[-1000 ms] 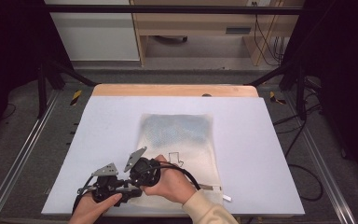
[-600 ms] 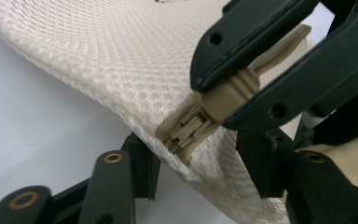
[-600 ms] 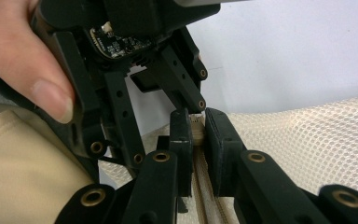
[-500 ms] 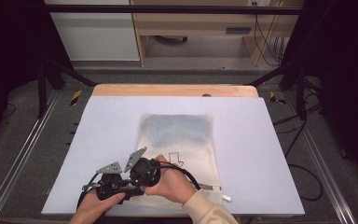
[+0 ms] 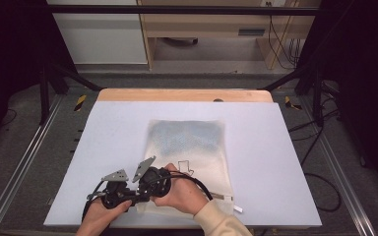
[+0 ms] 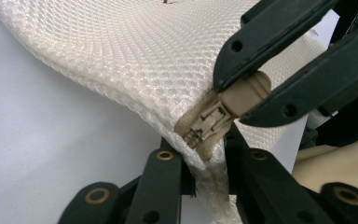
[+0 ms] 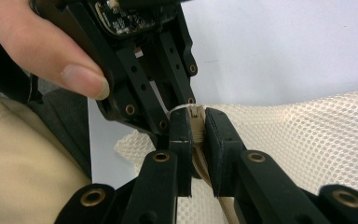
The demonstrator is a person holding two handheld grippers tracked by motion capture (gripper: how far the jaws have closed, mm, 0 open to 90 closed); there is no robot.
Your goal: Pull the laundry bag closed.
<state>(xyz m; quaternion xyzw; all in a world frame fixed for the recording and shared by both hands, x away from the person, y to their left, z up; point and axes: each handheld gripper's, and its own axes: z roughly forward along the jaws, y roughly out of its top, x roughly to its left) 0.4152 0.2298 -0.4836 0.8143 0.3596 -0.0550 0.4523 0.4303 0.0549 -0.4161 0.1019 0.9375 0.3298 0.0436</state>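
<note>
I have a cream-white mesh fabric bag point(image 5: 189, 150) lying flat on the white bench top point(image 5: 103, 128), running from the middle of the bench down toward its near edge, and both my grippers meet at the bag's near-left corner. From the high view my left gripper point(image 5: 115, 189) and right gripper point(image 5: 152, 181) sit touching side by side there, my left hand point(image 5: 98, 216) and right hand point(image 5: 182, 191) wrapped around them, black cables looping over the mesh just beside my right wrist; my hands and the gripper bodies hide the corner itself from that camera. The left gripper view shows what is hidden: my left gripper point(image 6: 204, 158) has its two jaws drawn in narrow around the bunched edge of the mesh bag point(image 6: 121, 60), and just above them the right gripper point(image 6: 256, 100) has its jaws pinched on the beige plastic zipper pull point(image 6: 223, 109). The right gripper view confirms it from the other side, with my right gripper point(image 7: 196, 128) squeezed tight on the zipper pull point(image 7: 196, 122), the mesh point(image 7: 307, 149) spreading away to one side, and the left gripper's black frame point(image 7: 140, 70) crowding close in front with a thumb point(image 7: 60, 60) resting on it. A small white tag point(image 5: 237, 209) lies at the bag's near-right corner. Beyond the far edge, a bare wooden strip point(image 5: 182, 95) shows.
</note>
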